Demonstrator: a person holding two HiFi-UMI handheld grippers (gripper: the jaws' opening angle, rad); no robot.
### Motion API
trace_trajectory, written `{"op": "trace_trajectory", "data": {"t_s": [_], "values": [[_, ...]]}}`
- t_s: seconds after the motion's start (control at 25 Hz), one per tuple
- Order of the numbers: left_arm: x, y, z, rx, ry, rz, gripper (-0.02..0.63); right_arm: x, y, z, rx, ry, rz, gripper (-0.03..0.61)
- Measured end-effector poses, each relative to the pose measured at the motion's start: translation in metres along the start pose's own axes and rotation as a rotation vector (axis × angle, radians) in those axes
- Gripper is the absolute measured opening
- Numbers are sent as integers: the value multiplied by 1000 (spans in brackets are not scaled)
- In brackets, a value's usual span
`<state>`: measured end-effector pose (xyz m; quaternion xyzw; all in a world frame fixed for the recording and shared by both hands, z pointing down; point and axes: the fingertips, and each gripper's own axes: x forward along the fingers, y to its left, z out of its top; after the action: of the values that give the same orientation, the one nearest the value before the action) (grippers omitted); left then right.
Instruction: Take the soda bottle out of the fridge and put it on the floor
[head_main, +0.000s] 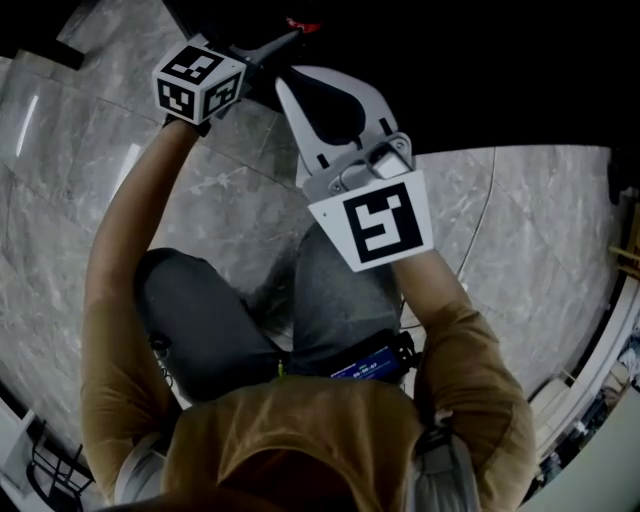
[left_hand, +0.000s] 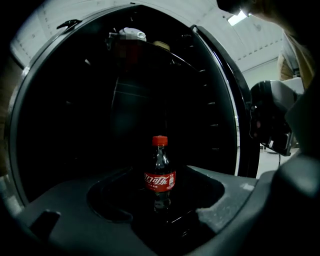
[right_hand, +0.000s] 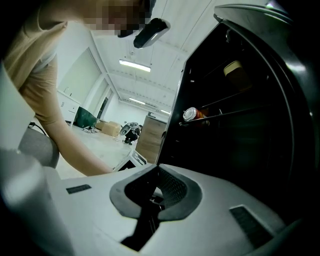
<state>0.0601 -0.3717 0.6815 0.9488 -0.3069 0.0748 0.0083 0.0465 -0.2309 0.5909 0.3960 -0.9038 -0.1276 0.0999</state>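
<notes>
Your left gripper (left_hand: 159, 212) has its jaws wide apart, with the soda bottle (left_hand: 160, 175) upright straight ahead between them, seemingly untouched inside the dark fridge (left_hand: 75, 125). Push forward and close squarely on the label. Your right gripper (right_hand: 155, 192) is pinched together, empty.

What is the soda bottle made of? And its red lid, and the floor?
The soda bottle is probably clear, shiny plastic: the dark drink shows through it, and a red label wraps round it. The lid looks like plain red plastic, not shiny. The floor seems polished stone or stone-look tile: grey with pale veins, thin seams and light glints.
</notes>
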Motion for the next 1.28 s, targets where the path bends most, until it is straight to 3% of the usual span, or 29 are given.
{"op": "trace_trajectory", "data": {"t_s": [0.32, 0.76, 1.28], "values": [[30, -2, -4, -97, -20, -34, 299, -7, -6, 4, -19, -1, -2, 3], [59, -3, -20, -37, 20, -25, 299, -19, -13, 1, 34, -28, -52, 3], [36, -1, -27, -13, 14, 5, 298, -16, -8, 4, 46, -53, -74, 3]]}}
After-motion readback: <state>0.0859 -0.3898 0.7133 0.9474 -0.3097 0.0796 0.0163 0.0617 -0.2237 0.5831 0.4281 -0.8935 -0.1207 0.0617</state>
